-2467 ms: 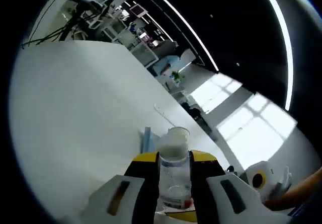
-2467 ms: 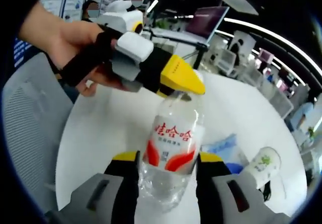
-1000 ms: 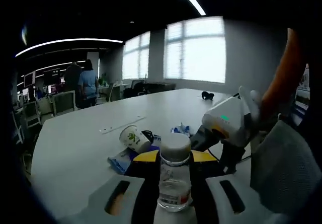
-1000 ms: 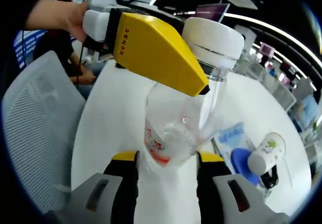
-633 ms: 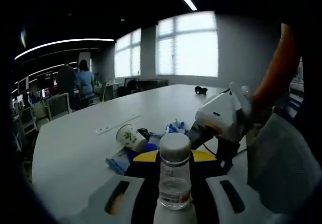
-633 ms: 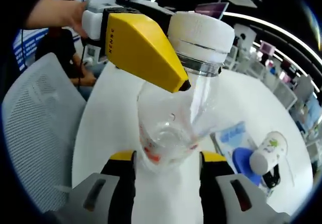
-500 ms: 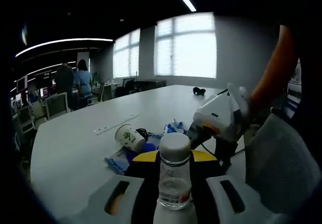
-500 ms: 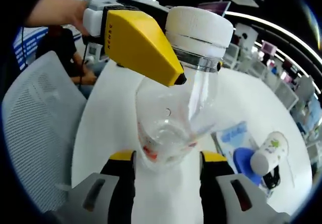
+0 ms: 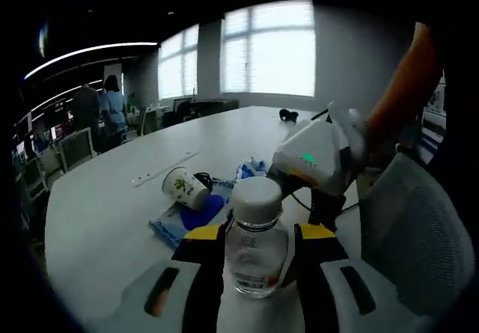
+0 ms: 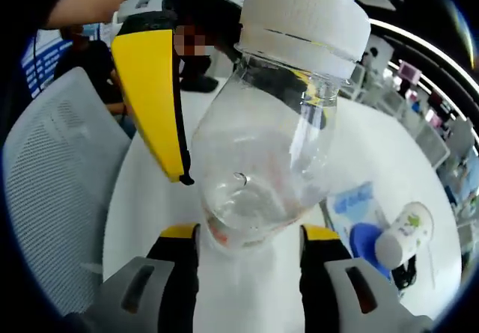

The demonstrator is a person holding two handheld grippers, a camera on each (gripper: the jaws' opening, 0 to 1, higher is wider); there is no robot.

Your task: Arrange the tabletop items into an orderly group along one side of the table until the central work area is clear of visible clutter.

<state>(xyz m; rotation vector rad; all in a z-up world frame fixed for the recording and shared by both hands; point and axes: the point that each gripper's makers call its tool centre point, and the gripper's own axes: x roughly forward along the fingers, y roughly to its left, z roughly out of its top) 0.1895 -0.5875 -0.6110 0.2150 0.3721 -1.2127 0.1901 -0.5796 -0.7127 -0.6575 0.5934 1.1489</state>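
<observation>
Open-plan office: long white table (image 9: 112,198), mesh chair (image 10: 45,191), big windows (image 9: 266,49), ceiling light strips (image 9: 82,52).

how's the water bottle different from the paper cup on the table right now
The water bottle is clear plastic with a white cap; the paper cup is opaque white with a green print. The water bottle sits between gripper jaws, while the paper cup lies on its side on the white table, untouched. The water bottle has a red label; the cup rests beside a blue item. Both look empty or nearly so.
</observation>
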